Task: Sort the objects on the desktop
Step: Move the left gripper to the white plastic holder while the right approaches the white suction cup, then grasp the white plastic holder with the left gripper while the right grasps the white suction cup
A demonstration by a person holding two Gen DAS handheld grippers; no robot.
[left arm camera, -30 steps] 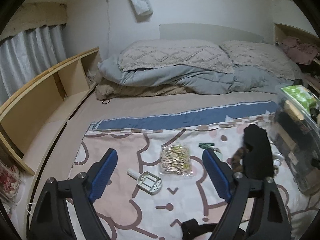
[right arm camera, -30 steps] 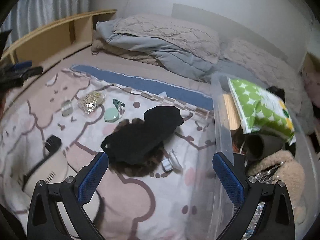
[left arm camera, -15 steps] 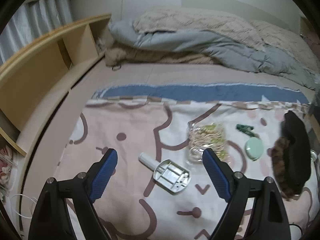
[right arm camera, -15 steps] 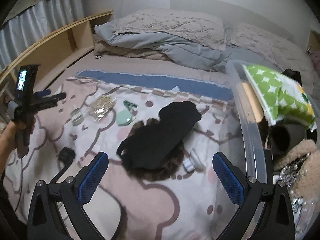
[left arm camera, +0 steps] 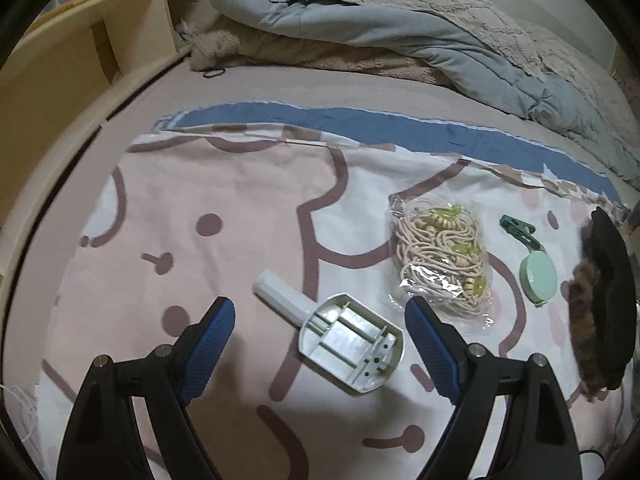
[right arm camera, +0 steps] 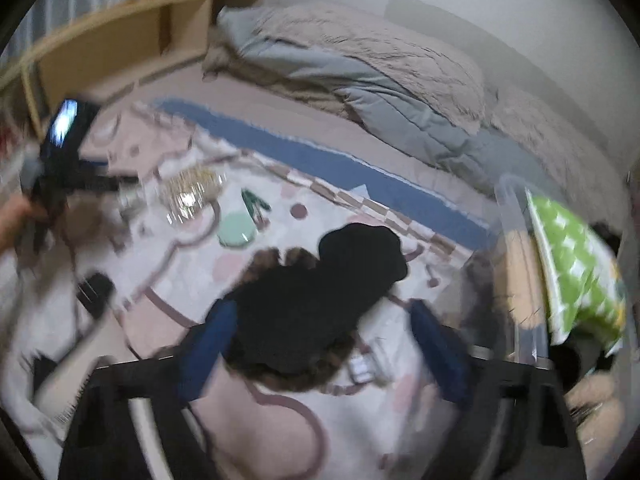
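Note:
My left gripper point(left arm camera: 320, 328) is open and empty, its blue pads on either side of a white plastic scoop-shaped part point(left arm camera: 336, 332) lying on the patterned sheet. Beside it lie a clear bag of beige cords point(left arm camera: 440, 260), a mint round case point(left arm camera: 538, 276) and a green clip point(left arm camera: 516, 228). My right gripper point(right arm camera: 320, 336) is open and empty, low over a black and brown furry item point(right arm camera: 320, 300). That furry item also shows at the right edge of the left wrist view point(left arm camera: 600, 304). The right wrist view is blurred.
A clear storage bin point(right arm camera: 520, 280) with a green dotted bag point(right arm camera: 576, 264) stands at the right. A wooden shelf point(left arm camera: 60, 72) runs along the left. Folded bedding point(left arm camera: 400, 28) lies at the back. A white device with a black cable point(right arm camera: 80, 340) lies front left.
My left gripper has moved forward and down until its pads flank the white plastic part. My right gripper has dropped closer over the black furry item.

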